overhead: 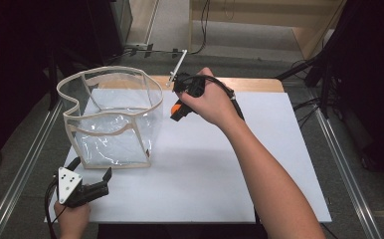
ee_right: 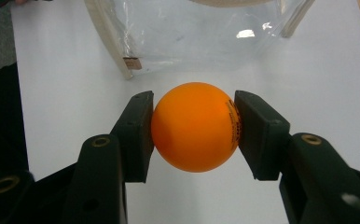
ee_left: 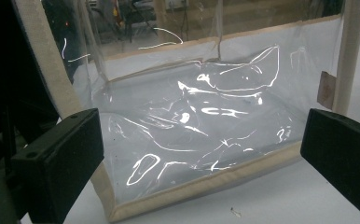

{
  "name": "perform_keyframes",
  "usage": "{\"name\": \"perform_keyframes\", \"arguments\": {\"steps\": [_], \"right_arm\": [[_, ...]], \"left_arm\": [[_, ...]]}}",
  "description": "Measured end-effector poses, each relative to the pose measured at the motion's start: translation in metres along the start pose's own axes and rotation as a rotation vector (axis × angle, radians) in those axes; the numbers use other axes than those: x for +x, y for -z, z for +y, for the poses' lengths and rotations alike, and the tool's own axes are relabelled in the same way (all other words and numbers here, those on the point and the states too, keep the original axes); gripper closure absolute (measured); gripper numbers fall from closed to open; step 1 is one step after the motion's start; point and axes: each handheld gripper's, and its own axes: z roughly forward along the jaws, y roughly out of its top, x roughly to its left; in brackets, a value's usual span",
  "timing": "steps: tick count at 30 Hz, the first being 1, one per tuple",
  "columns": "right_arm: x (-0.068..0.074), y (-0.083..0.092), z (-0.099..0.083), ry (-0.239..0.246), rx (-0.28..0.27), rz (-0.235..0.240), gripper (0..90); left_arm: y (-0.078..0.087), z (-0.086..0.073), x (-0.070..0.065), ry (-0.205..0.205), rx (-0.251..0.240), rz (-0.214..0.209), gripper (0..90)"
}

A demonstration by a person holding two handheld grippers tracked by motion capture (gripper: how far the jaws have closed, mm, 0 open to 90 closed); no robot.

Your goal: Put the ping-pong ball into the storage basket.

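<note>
Your right hand-held gripper (ee_right: pixel 194 133) pinches an orange ball (ee_right: pixel 195 127): in the right gripper view both black jaws press flat against the ball's sides, one on each side, and the ball sits squarely between them. Dark print runs down the ball's side next to one jaw; it is too small to read. In the high view the right hand-held gripper (overhead: pixel 176 110) sits near the far middle of the white table (overhead: pixel 205 174), your hand wrapped over its body, and a sliver of the orange ball (overhead: pixel 175 107) shows at its tip. Whether the ball touches the sheet cannot be told. The jaws point toward the clear bag (overhead: pixel 111 119), which lies just to the left of them in that view, apart from the ball.

The clear bag stands upright on the left part of the table, mouth open at the top, with beige trim along its rim and edges. Its plastic walls are creased and glare under the light.

Your left hand-held gripper (overhead: pixel 105 180) rests at the near left corner of the table, just in front of the bag's lower edge. Its jaws are spread wide with nothing between them; in the left gripper view (ee_left: pixel 201 154) they frame the bag's (ee_left: pixel 192 121) near wall without touching it.

A thin white stick (overhead: pixel 178 64) lies at the far table edge, beyond your right hand.
</note>
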Motion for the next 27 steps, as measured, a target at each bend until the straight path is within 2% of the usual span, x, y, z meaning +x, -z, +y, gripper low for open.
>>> {"name": "perform_keyframes", "arguments": {"steps": [27], "right_arm": [[-0.005,0.025,0.024,0.026,-0.004,-0.014,48.0]], "left_arm": [[0.000,0.000,0.000,0.000,-0.001,-0.001,0.0]]}}
